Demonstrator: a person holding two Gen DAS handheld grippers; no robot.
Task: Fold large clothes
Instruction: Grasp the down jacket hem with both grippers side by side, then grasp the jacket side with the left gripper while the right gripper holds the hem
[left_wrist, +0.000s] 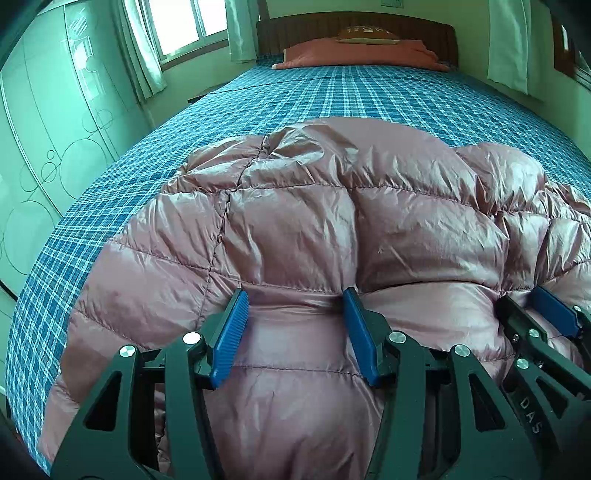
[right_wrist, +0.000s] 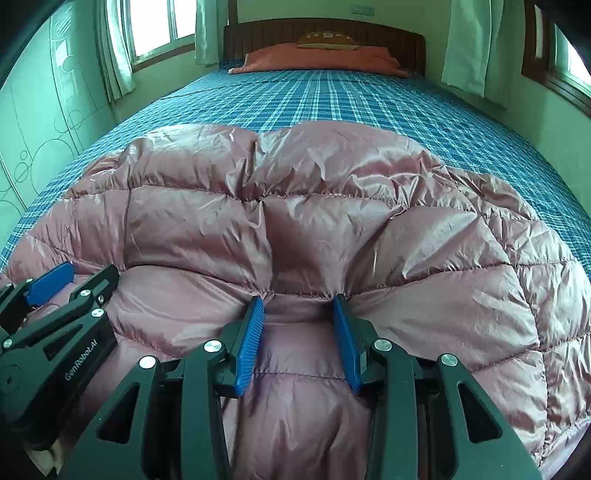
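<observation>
Pink quilted down jacket (left_wrist: 314, 229): spread puffy on the blue plaid bedsheet (left_wrist: 369, 96), filling the lower and middle frame of both views. Left gripper (left_wrist: 295, 295): bottom centre, blue pads half apart, a bunched fold of jacket pinched between them. Right gripper (right_wrist: 299, 301): same hold, jaws narrower. Left view alone shows the jacket's vertical seam at centre left; right view alone shows its rounded edge at lower right. Orange pillow (right_wrist: 317, 59) at the headboard (right_wrist: 388, 37), top centre.

One jacket (left_wrist: 314, 229), two grippers, perhaps two pillows (left_wrist: 354, 55).
</observation>
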